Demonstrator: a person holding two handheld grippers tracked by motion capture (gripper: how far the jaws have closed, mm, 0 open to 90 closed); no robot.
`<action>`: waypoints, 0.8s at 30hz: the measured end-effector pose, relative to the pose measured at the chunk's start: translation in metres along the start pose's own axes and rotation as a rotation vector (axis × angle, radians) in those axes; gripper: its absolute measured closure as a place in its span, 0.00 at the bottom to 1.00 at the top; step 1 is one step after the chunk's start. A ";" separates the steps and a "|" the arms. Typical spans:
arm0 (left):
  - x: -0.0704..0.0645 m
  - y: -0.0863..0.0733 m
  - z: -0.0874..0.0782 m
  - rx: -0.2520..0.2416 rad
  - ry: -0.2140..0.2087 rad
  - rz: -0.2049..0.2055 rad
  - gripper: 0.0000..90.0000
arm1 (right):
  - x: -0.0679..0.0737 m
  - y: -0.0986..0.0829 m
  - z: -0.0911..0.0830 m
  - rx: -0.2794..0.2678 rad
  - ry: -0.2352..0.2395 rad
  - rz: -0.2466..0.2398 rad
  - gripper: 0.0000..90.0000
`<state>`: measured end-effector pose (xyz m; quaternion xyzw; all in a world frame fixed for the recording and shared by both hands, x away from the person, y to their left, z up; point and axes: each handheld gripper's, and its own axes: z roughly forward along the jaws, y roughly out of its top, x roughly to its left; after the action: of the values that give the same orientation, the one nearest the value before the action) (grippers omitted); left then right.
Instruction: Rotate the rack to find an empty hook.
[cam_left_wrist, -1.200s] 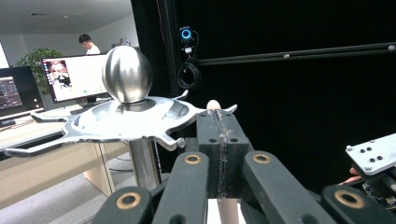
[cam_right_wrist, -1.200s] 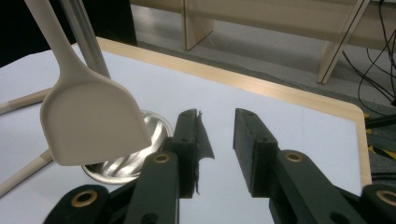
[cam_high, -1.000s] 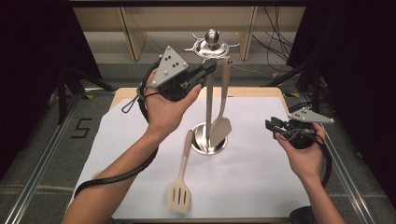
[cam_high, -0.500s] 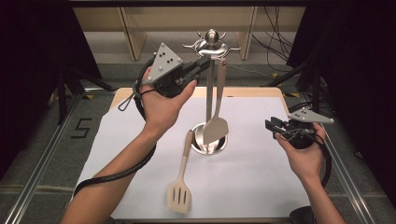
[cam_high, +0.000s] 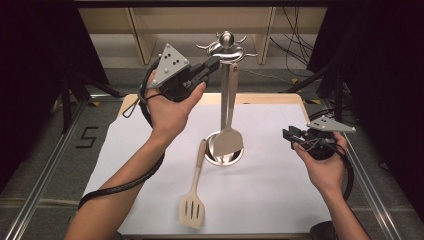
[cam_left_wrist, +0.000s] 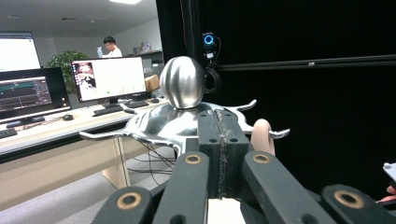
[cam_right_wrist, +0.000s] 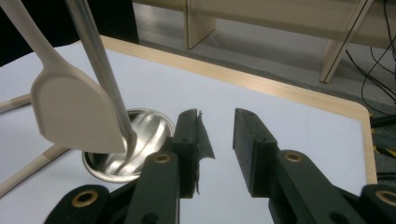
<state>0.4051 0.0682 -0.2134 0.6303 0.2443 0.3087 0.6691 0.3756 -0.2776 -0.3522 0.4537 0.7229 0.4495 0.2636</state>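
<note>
Left gripper (cam_high: 212, 64) clamping spatula (cam_high: 229, 141) handle at rack (cam_high: 227, 44) hook | light, stiff, likely swinging | right gripper (cam_high: 290, 135) waiting, jaws apart

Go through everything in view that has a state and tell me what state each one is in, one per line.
left gripper: jaws shut, raised at the top of the stand
right gripper: open, holding nothing
utensil stand: upright on the table
solid spatula: hanging by the stand's pole, blade down
slotted spatula: lying flat on the white sheet
</note>
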 end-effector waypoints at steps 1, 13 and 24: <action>0.001 0.000 -0.001 0.002 0.004 0.001 0.99 | -0.001 0.000 0.000 -0.003 0.003 -0.002 0.79; 0.015 -0.001 -0.003 0.000 0.051 0.002 0.99 | 0.000 0.000 0.000 -0.002 0.004 -0.004 0.79; 0.024 -0.001 0.000 0.004 0.085 -0.007 0.99 | -0.001 0.000 0.000 -0.003 0.007 -0.003 0.79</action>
<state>0.4220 0.0851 -0.2131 0.6169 0.2754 0.3325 0.6580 0.3761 -0.2779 -0.3519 0.4508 0.7237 0.4519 0.2623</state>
